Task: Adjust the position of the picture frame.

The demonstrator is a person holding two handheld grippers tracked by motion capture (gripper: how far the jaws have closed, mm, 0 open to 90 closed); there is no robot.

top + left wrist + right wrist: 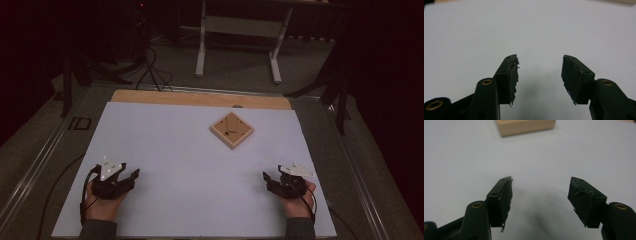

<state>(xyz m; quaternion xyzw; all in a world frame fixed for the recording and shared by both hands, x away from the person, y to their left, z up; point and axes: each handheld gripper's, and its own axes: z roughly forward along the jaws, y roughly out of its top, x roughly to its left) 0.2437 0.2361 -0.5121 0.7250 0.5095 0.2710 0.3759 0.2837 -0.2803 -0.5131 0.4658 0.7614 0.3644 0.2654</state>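
A square wooden clock [231,130] with black hands lies flat on the white sheet, turned like a diamond, right of centre and toward the back. Its near edge shows as a wooden clock [525,127] at the top of the right gripper view. My left gripper [131,176] rests near the front left of the sheet, held in a hand, jaws apart. In its own view the left gripper [540,72] stands open over bare white sheet. My right gripper [266,177] sits near the front right, and the right gripper [540,195] is open with nothing between its pads.
The white sheet [165,150] covers the table, with a strip of wooden tabletop [200,98] bare along the back. Metal rails run down both sides. Beyond the table stand a white desk frame [240,40] and dark stands with cables on the floor.
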